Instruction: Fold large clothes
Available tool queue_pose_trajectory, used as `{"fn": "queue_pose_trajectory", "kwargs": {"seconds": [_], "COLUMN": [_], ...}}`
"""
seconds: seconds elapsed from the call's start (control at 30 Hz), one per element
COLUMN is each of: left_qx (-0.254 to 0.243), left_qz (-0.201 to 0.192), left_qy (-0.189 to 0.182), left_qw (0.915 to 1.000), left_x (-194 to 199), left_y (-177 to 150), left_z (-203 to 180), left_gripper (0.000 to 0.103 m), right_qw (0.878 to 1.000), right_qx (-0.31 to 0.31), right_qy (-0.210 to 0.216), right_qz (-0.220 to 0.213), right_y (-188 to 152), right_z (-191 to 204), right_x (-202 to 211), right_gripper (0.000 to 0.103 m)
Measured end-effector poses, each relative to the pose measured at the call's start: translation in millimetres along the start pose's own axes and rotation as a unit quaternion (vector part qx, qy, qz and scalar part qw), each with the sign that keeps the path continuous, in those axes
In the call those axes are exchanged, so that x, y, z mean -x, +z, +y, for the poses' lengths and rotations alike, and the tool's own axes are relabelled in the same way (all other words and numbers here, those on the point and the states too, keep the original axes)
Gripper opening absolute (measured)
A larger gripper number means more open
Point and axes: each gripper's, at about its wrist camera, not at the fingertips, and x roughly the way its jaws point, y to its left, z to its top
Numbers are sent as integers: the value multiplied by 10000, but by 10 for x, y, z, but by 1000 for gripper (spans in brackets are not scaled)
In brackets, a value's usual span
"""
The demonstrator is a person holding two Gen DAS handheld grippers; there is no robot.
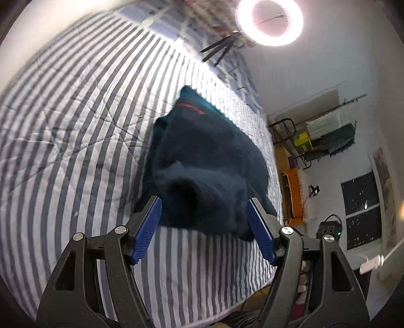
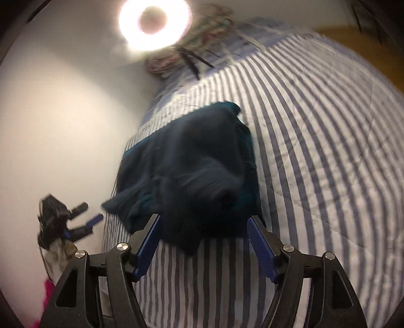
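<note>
A dark navy garment with teal patches and a thin red line of print lies bunched on the blue-and-white striped bedcover. My left gripper is open just short of the garment's near edge, and its blue pads stand wide apart and touch no cloth. In the right wrist view the same garment lies in a rumpled heap on the bedcover. My right gripper is open at the heap's near edge, with nothing pressed between its pads. The left gripper shows blurred at the far left.
A lit ring light on a tripod stands at the bed's far end, also the ring light. A cluttered rack, an orange object and a dark window lie past the bed's right edge. A white wall is close.
</note>
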Motion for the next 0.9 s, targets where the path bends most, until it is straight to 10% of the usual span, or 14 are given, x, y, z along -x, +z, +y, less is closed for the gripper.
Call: {"fn": "queue_pose_trajectory", "kwargs": {"seconds": [0.1,0.2,0.27,0.47,0.77,0.9], "left_qx": [252,247,49,-362,-468,-649], "left_qz": [165,355,548,267,933,567], "left_qy": [-125,-249,-166,-625,381,241], "left_qw": [9995,9988,9983,9970,9938,9960], "left_x": [-284,-532,-676,-352,-775,-414], "left_y": [131,176,173,173,-123,22], "left_z": [141,192,155,-170,302,190], "left_gripper": [71,57,10,8,11,50], "right_qw": [9992,9979,9976,9953,9927,9883], "right_qx": [-288,-158,-25,217,792,1301], "right_qy": [272,521,547,942,-109,206], "right_qz": [62,344,431,45,900,763], "right_y": [77,142,147,168,-206,-120], "right_z": [-145,-113,-42,162,29,126], "right_x": [-201,-399,-453,41,-402,-66], "right_gripper": [65,29,6,3,7,39]}}
